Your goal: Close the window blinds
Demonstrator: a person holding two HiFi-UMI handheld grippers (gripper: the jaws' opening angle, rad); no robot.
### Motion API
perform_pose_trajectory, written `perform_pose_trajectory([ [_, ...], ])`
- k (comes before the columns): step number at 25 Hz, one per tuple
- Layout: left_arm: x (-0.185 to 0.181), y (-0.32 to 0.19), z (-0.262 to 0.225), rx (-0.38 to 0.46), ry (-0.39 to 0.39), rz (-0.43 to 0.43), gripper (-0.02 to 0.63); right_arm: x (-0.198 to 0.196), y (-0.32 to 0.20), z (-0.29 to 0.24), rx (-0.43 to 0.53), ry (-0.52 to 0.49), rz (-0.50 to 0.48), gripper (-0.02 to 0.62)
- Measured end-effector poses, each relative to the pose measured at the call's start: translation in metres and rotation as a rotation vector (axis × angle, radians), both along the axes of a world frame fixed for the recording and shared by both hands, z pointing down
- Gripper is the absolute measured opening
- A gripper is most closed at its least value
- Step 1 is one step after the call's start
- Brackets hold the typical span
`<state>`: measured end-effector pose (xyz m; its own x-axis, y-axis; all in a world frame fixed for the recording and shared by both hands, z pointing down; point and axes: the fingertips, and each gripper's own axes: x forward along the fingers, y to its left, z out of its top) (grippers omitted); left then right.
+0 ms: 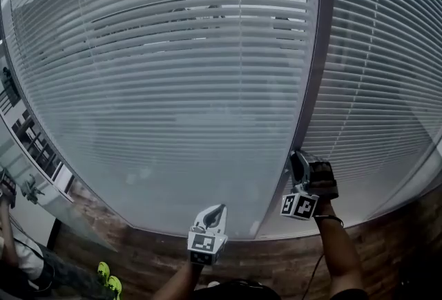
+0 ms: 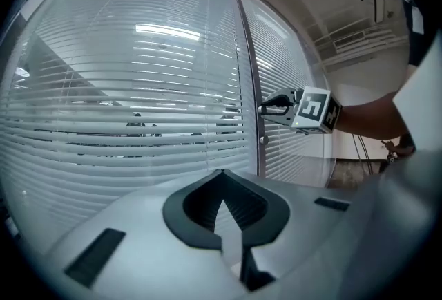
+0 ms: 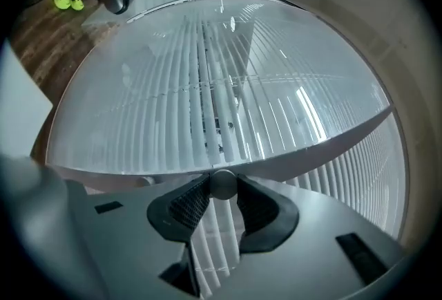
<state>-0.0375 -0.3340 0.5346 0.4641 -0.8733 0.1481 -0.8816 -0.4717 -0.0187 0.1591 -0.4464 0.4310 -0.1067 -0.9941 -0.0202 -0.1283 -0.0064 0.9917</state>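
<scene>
Head view: right tool (image 1: pixel 298 157) level on blind knob (image 3: pixel 222 183), arm outstretched

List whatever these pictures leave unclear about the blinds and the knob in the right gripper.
- Knob: in the head view it is hidden behind the right gripper; the right gripper view shows only its round end.
- Room behind the blinds: in every view, slats and glare blur it; the dark shapes in the left gripper view are too small to identify.
- Top of the blinds: cut off by the head view's upper edge.
</scene>
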Motion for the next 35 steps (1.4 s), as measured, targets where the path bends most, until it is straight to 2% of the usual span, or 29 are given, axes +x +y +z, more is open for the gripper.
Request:
perform_pose_trajectory([
  [3,-0.001,0.0,0.0,-0.001,-0.003,-0.003,0.0,0.0,-0.001,0.0,0.023,0.022,0.006,0.127],
  [6,-0.005,0.0,0.001,-0.001,-0.008,-0.012,0.0,0.001,0.0,0.0,0.02,-0.073,0.009,0.127],
  [8,-0.01,-0.001,0.001,-0.001,-0.004,-0.032,0.0,0.001,0.002,0.0,-0.025,-0.229,0.004,0.127],
  [12,-0.013,-0.001,0.002,-0.012,0.009,-0.036,0.0,0.001,0.01,-0.004,-0.112,-0.619,-0.025,0.13],
  [17,-0.008,0.0,0.006,-0.025,0.014,-0.022,0.0,0.01,0.005,-0.008,-0.203,-1.006,-0.046,0.13],
  [20,-0.013,0.0,0.009,-0.033,0.018,-0.036,0.0,0.012,0.005,-0.008,-0.24,-1.153,-0.056,0.129],
  [26,-0.01,0.001,0.005,-0.001,-0.026,-0.04,0.0,0.02,0.005,0.004,-0.288,-1.41,-0.053,0.129],
  [28,-0.01,0.002,0.006,-0.003,-0.024,-0.041,0.0,0.019,0.005,0.006,-0.28,-1.466,-0.059,0.129],
  [35,-0.021,-0.001,0.007,-0.016,-0.002,-0.069,0.0,0.018,0.001,-0.001,-0.23,-1.466,-0.048,0.129],
])
